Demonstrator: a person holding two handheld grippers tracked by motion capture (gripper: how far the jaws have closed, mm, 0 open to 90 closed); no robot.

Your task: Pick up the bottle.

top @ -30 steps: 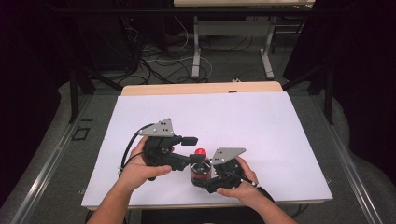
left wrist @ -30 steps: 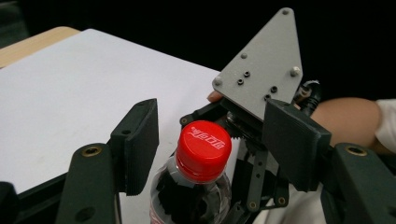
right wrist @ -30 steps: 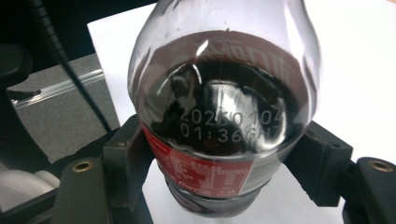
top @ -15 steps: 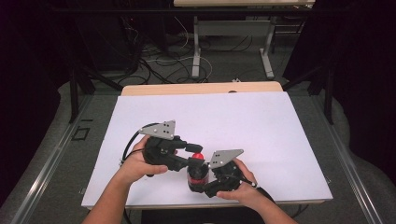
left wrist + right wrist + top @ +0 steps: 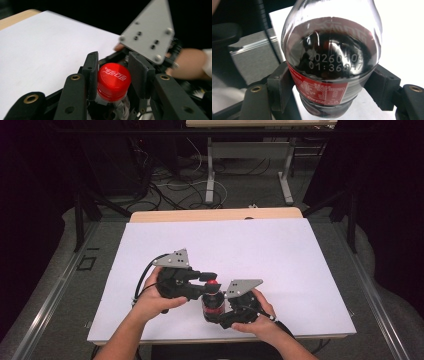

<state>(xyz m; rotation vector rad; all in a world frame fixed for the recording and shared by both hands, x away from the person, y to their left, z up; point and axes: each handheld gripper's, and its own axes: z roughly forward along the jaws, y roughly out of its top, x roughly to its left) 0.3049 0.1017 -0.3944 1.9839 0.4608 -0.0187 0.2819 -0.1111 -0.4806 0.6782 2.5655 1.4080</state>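
A small cola bottle (image 5: 213,304) with a red label stands on the white table (image 5: 260,250) near its front edge. My left gripper (image 5: 211,285) comes in from the left and is shut on the bottle's red cap (image 5: 212,282). In the left gripper view the cap (image 5: 113,81) sits between the two black pads (image 5: 90,72), with the left gripper (image 5: 113,75) closed around it. My right gripper (image 5: 215,309) is shut on the bottle's body. In the right gripper view the bottle (image 5: 329,57), dark with cola, is clamped at its label by the right gripper (image 5: 330,92).
The white sheet covers the table, with a strip of wood (image 5: 215,214) showing at the far edge. Beyond it lie floor cables (image 5: 175,180) and the legs of another table (image 5: 210,170). Grey floor rails (image 5: 55,290) run along both sides.
The hands, grippers and bottle dipped slightly toward the front edge and came back. Both grips look the same as before.
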